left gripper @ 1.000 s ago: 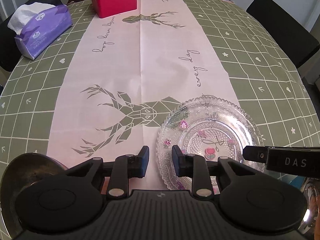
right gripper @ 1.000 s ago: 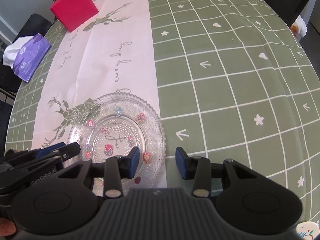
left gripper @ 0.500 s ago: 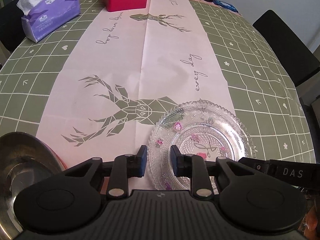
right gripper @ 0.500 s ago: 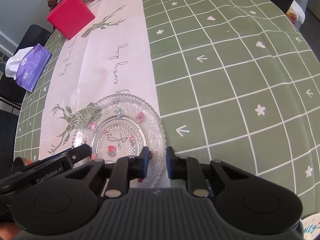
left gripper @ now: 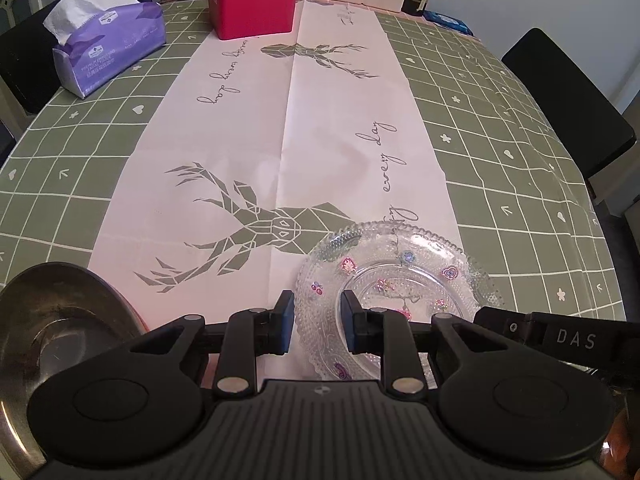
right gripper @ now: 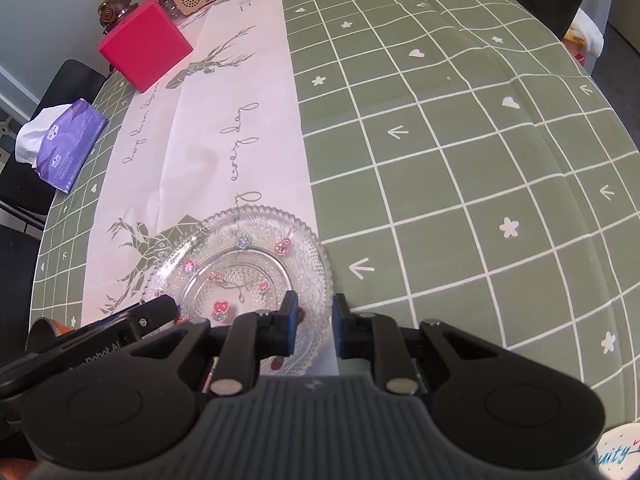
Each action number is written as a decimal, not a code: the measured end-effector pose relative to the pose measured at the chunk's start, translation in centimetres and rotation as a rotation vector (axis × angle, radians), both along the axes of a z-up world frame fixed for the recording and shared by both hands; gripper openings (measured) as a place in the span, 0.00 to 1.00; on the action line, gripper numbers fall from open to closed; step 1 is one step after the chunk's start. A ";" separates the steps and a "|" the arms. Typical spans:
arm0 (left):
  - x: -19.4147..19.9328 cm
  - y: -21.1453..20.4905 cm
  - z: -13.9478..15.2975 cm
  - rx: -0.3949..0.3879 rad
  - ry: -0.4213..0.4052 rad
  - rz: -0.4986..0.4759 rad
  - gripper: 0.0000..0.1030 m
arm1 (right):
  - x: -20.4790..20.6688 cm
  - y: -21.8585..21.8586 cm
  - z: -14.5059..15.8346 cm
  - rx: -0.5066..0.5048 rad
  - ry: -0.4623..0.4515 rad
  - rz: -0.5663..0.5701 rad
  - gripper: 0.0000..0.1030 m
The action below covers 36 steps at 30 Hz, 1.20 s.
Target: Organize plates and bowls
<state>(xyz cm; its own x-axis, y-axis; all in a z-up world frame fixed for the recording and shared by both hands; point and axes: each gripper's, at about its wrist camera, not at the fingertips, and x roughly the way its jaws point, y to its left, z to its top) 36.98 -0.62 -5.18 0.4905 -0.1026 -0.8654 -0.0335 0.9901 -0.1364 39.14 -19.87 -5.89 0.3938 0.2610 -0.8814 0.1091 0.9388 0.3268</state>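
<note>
Both pairs of fingers have narrowed onto opposite edges of the glass plate [left gripper: 394, 276] since a second ago. From the left wrist, the left gripper [left gripper: 318, 322] straddles the plate's near-left rim, one blue-padded finger outside and one over the beaded inner ring, with a gap remaining; whether the pads touch glass is unclear. The plate is clear pressed glass with a scalloped, bumpy rim and small coloured flower stickers, lying on the pink deer-print runner [left gripper: 288, 128] of the table. A steel bowl [left gripper: 52, 320] sits at far left. From the right wrist, the right gripper [right gripper: 314, 322] brackets the plate's [right gripper: 240, 264] near-right rim, its gap narrow, contact uncertain.
</note>
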 end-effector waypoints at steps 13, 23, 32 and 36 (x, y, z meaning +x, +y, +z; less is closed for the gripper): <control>-2.5 0.9 3.3 -0.019 -0.050 0.015 0.26 | -2.0 0.6 3.1 0.004 -0.045 0.016 0.15; -7.1 1.5 7.2 -0.017 -0.101 0.035 0.26 | -6.3 1.0 6.7 0.028 -0.090 0.045 0.15; -13.3 2.5 9.5 -0.025 -0.134 0.057 0.26 | -12.7 1.8 8.8 0.038 -0.122 0.081 0.15; -16.2 2.8 9.8 -0.022 -0.140 0.059 0.26 | -15.7 2.2 9.1 0.041 -0.125 0.096 0.15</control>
<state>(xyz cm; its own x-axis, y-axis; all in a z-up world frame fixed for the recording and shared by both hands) 20.80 2.17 4.67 0.6121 -0.0885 -0.7858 -0.0706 0.9836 -0.1658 23.48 -17.68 3.20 0.4711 0.3380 -0.8147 -0.0248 0.9284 0.3709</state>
